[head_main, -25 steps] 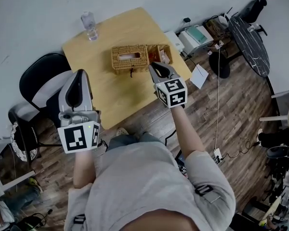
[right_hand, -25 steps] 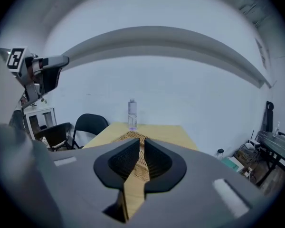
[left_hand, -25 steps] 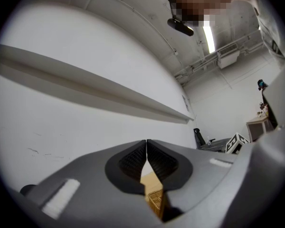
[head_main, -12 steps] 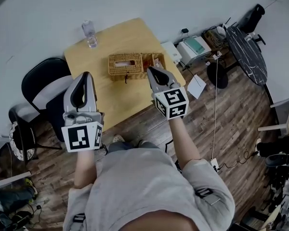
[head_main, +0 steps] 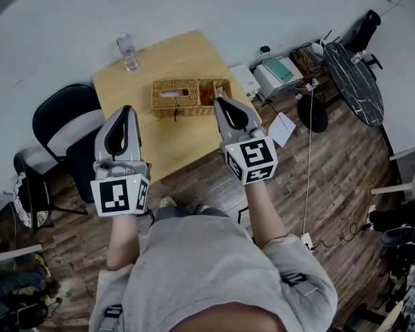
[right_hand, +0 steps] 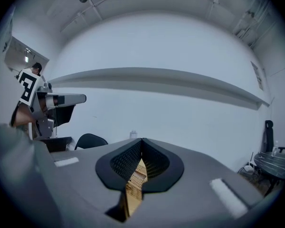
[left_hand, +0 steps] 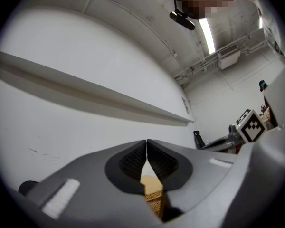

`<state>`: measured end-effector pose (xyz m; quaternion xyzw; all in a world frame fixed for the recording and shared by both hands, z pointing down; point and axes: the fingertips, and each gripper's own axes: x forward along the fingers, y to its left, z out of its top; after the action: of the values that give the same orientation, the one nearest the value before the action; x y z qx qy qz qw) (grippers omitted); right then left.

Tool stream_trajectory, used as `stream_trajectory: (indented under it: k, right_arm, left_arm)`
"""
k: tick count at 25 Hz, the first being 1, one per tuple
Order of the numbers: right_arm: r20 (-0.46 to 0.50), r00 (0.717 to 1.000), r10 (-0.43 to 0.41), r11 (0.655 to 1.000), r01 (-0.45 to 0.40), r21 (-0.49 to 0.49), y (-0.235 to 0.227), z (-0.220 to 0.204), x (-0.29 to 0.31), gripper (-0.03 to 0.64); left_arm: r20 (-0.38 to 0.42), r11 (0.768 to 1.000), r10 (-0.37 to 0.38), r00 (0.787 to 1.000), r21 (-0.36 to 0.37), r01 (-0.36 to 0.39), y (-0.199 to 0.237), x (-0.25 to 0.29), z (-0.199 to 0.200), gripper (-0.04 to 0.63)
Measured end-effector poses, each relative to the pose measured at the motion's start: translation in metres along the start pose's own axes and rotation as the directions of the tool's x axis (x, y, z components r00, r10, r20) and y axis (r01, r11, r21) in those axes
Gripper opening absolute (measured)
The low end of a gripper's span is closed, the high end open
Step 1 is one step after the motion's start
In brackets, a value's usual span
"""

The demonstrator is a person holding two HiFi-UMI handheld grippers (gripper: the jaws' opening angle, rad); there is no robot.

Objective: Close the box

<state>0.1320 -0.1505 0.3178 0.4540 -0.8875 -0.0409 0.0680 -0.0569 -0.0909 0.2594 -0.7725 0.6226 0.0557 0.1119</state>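
Observation:
A wicker box (head_main: pixel 174 94) stands on the yellow wooden table (head_main: pixel 159 140), with a second open wicker part (head_main: pixel 214 90) holding reddish things right beside it. A dark tassel (head_main: pixel 175 113) hangs at its front. My left gripper (head_main: pixel 126 109) is held up over the table's near left, shut and empty. In the head view the tip of my right gripper (head_main: pixel 218 101), also shut and empty, lies just in front of the open part, apart from it. A strip of wicker (right_hand: pixel 138 172) shows below the touching pads in the right gripper view, and table and wicker (left_hand: pixel 154 204) in the left gripper view.
A clear water bottle (head_main: pixel 127 51) stands at the table's far left corner. A black chair (head_main: pixel 59 120) is at the table's left. To the right, on the wood floor, are cables, a white device (head_main: pixel 280 68) and a dark round table (head_main: pixel 356 71).
The right gripper has drawn back toward the person and its jaws have come together. The box now sits a little higher and further left in the head view.

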Motion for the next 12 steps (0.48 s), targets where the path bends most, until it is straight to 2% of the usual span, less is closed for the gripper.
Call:
stream_trajectory:
  k: [12]
  right_arm:
    - [0.092,0.994,-0.059,0.998,0.058,0.013,-0.020,0.023,-0.044,0.005]
  left_arm:
    - [-0.003,1.000,0.013,1.000,0.007,-0.013,-0.029,-0.008,0.007,0.061]
